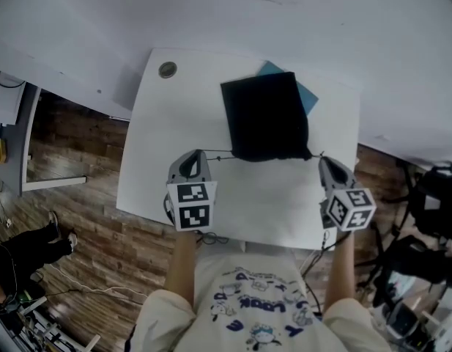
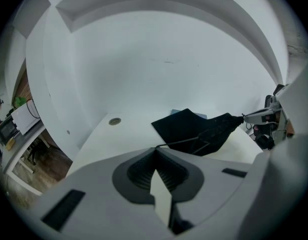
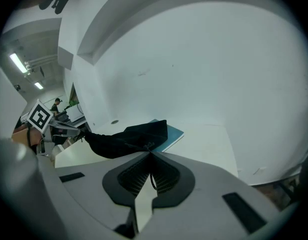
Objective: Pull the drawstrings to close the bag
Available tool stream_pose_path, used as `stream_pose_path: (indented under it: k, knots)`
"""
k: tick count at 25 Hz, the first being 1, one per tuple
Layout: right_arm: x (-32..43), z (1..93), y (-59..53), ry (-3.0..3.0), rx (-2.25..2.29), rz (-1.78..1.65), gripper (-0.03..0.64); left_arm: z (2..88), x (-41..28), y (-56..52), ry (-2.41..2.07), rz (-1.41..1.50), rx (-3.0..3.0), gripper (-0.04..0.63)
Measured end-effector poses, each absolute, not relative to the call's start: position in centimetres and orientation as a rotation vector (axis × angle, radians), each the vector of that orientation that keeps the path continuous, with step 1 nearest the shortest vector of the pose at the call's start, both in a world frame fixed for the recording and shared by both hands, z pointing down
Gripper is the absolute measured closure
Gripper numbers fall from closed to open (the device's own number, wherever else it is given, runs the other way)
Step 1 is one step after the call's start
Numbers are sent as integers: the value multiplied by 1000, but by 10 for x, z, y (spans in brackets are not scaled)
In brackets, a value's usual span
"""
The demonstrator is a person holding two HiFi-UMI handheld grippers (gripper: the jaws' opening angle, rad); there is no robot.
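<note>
A black drawstring bag point(image 1: 266, 116) lies on the white table point(image 1: 174, 138), its gathered mouth toward me. My left gripper point(image 1: 200, 155) is shut on the left drawstring point(image 1: 220, 155), which runs taut to the bag's mouth. In the left gripper view the string point(image 2: 181, 142) leaves the closed jaw tips point(image 2: 156, 148) toward the bag point(image 2: 193, 129). My right gripper point(image 1: 321, 158) is shut on the right drawstring close to the bag's other corner. In the right gripper view the cord enters the closed tips point(image 3: 150, 153) just below the bag point(image 3: 129, 136).
A flat blue item point(image 1: 308, 95) lies under the bag's far right corner, also seen as a blue slab point(image 3: 172, 134). A round cable grommet point(image 1: 167, 70) sits at the table's far left corner. White wall stands behind; wood floor and chairs flank the table.
</note>
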State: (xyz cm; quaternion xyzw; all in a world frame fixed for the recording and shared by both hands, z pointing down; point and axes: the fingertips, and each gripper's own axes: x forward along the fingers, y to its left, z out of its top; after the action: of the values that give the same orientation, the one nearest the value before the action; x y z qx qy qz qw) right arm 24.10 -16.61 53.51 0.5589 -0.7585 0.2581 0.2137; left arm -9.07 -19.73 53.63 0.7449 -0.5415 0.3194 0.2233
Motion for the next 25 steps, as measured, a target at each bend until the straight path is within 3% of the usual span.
stream_pose_path:
  k: [25]
  knots:
    - [290, 448, -176, -1686, 2240, 612, 612, 472, -147, -227, -1856, 718, 1893, 594]
